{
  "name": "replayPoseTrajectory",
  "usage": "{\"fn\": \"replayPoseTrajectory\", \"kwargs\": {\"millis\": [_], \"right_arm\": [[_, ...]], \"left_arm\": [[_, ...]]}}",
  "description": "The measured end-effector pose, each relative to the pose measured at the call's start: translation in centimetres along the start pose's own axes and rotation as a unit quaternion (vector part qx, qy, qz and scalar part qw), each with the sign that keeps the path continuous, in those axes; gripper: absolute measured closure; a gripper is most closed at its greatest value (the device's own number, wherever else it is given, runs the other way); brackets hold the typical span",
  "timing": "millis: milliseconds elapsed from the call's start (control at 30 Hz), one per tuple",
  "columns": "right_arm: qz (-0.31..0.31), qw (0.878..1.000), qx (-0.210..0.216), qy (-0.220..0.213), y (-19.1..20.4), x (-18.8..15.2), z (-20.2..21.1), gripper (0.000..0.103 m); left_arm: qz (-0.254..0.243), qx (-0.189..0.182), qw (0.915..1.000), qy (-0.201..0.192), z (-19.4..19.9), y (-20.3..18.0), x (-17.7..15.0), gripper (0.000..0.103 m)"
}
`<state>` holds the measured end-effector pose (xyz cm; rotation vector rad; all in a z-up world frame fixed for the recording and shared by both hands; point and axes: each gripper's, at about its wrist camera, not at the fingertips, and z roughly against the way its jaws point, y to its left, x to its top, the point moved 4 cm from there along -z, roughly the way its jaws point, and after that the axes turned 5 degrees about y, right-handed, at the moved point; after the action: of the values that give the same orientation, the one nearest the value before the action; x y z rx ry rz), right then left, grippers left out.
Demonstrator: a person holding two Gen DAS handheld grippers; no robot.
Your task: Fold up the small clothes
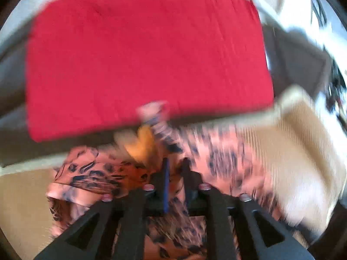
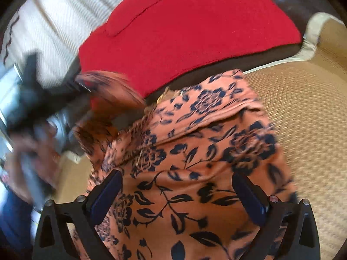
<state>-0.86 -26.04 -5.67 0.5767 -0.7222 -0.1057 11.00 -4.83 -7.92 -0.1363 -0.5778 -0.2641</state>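
Pinching a fold of the salmon-pink, navy-flowered garment (image 1: 219, 151), the left gripper (image 1: 175, 169) lifts it; the right gripper (image 2: 176, 197) gapes wide above it.

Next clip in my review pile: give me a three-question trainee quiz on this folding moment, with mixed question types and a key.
1. True or false: the right gripper is clamped on the floral garment.
2. Multiple choice: what lies beyond the garment? A) a red cloth B) a blue towel C) a green cushion.
3. Fill in: the left gripper has its fingers nearly together, pinching the ___.

Key:
1. False. Its jaws stand wide apart above the fabric.
2. A.
3. Floral garment, which bunches between the fingers in the left wrist view, though that view is blurred.
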Motion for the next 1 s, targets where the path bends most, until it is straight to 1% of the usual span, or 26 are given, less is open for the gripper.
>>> {"fn": "replayPoseTrajectory", "kwargs": {"millis": [33, 67, 133, 167, 200, 267, 333, 367, 400, 467, 500, 533, 567, 600, 633, 667, 700, 733, 767, 800, 833, 867, 900, 933, 967, 1000], "right_arm": [[-0.006, 1.000, 0.002, -0.002, -0.3, 0.4, 0.6, 0.001], [-0.013, 1.000, 0.005, -0.006, -0.5, 1.0, 1.3, 0.001], [-0.023, 1.000, 0.011, -0.010, -0.7, 1.9, 2.1, 0.001], [-0.025, 1.000, 0.016, -0.008, -0.7, 2.6, 2.2, 0.001], [-0.026, 0.999, 0.019, -0.003, -0.5, 3.3, 1.9, 0.001], [-0.022, 0.999, 0.028, 0.004, 0.5, 5.1, 1.0, 0.001], [-0.025, 0.998, 0.055, 0.028, 1.6, 6.9, -0.9, 0.001], [-0.043, 0.995, 0.066, 0.053, 1.9, 8.3, -2.9, 0.001], [-0.059, 0.994, 0.060, 0.067, 1.8, 9.0, -4.1, 0.001], [-0.107, 0.989, 0.012, 0.098, 0.6, 10.5, -7.3, 0.001], [-0.113, 0.988, -0.006, 0.107, 0.4, 10.9, -8.4, 0.001], [-0.104, 0.988, -0.030, 0.110, 0.2, 11.5, -9.4, 0.001], [-0.078, 0.989, -0.059, 0.109, 0.5, 12.2, -10.2, 0.001], [-0.043, 0.988, -0.090, 0.118, 1.0, 12.6, -11.2, 0.002], [-0.025, 0.985, -0.107, 0.133, 1.2, 12.7, -12.0, 0.008], [-0.010, 0.979, -0.125, 0.163, 1.3, 12.5, -13.3, 0.016], [0.000, 0.971, -0.137, 0.198, 1.3, 12.0, -14.7, 0.050], [0.013, 0.964, -0.148, 0.221, 1.4, 11.6, -15.5, 0.089], [0.042, 0.955, -0.172, 0.239, 1.8, 11.1, -16.1, 0.089], [0.066, 0.951, -0.183, 0.242, 2.6, 11.1, -16.3, 0.093], [0.091, 0.948, -0.192, 0.238, 3.6, 11.3, -16.0, 0.093], [0.125, 0.948, -0.202, 0.214, 5.2, 12.1, -15.0, 0.093], [0.139, 0.949, -0.204, 0.195, 6.3, 12.8, -14.2, 0.093], [0.152, 0.954, -0.202, 0.164, 7.6, 13.9, -12.6, 0.093], [0.164, 0.958, -0.206, 0.115, 9.0, 15.5, -10.3, 0.093], [0.170, 0.959, -0.213, 0.084, 9.5, 16.4, -8.8, 0.093]], "left_arm": [[0.010, 0.001, 0.9996, 0.025, -0.8, 0.2, -1.3, 0.081], [0.032, -0.001, 0.9988, 0.038, -1.1, 1.4, -2.9, 0.081], [0.063, 0.009, 0.9976, 0.028, -0.1, 4.2, -5.0, 0.068], [0.083, 0.017, 0.9963, 0.016, 0.9, 6.0, -5.9, 0.051], [0.114, 0.027, 0.9931, -0.004, 2.4, 8.1, -7.0, 0.038], [0.161, 0.049, 0.9851, -0.037, 5.1, 12.0, -9.0, 0.035], [0.194, 0.065, 0.9778, -0.046, 6.8, 15.3, -10.4, 0.035], [0.207, 0.070, 0.9748, -0.046, 7.1, 16.8, -10.9, 0.035], [0.225, 0.078, 0.9701, -0.045, 7.4, 18.5, -12.0, 0.035], [0.252, 0.082, 0.9635, -0.040, 7.5, 20.5, -13.6, 0.035], [0.266, 0.081, 0.9598, -0.039, 7.7, 21.6, -14.5, 0.035], [0.279, 0.079, 0.9563, -0.041, 7.9, 22.5, -15.4, 0.035], [0.286, 0.078, 0.9539, -0.043, 8.1, 23.1, -16.1, 0.035], [0.292, 0.078, 0.9520, -0.045, 8.1, 24.1, -16.6, 0.035], [0.297, 0.078, 0.9505, -0.047, 8.2, 24.4, -17.1, 0.035], [0.303, 0.076, 0.9487, -0.049, 8.0, 24.8, -17.6, 0.035], [0.309, 0.074, 0.9471, -0.048, 8.0, 25.2, -18.0, 0.035], [0.314, 0.071, 0.9458, -0.046, 8.0, 25.6, -18.3, 0.035], [0.317, 0.067, 0.9449, -0.045, 7.8, 25.8, -18.6, 0.035], [0.318, 0.067, 0.9447, -0.046, 8.4, 26.1, -18.8, 0.035], [0.316, 0.069, 0.9450, -0.048, 8.4, 26.2, -18.8, 0.035], [0.314, 0.072, 0.9452, -0.050, 8.7, 26.4, -19.0, 0.035], [0.313, 0.074, 0.9454, -0.052, 8.8, 26.5, -18.9, 0.035], [0.313, 0.077, 0.9453, -0.054, 8.7, 26.7, -18.9, 0.035], [0.313, 0.079, 0.9449, -0.056, 8.7, 26.8, -18.7, 0.035], [0.313, 0.079, 0.9448, -0.059, 8.7, 26.9, -18.3, 0.035]]}}
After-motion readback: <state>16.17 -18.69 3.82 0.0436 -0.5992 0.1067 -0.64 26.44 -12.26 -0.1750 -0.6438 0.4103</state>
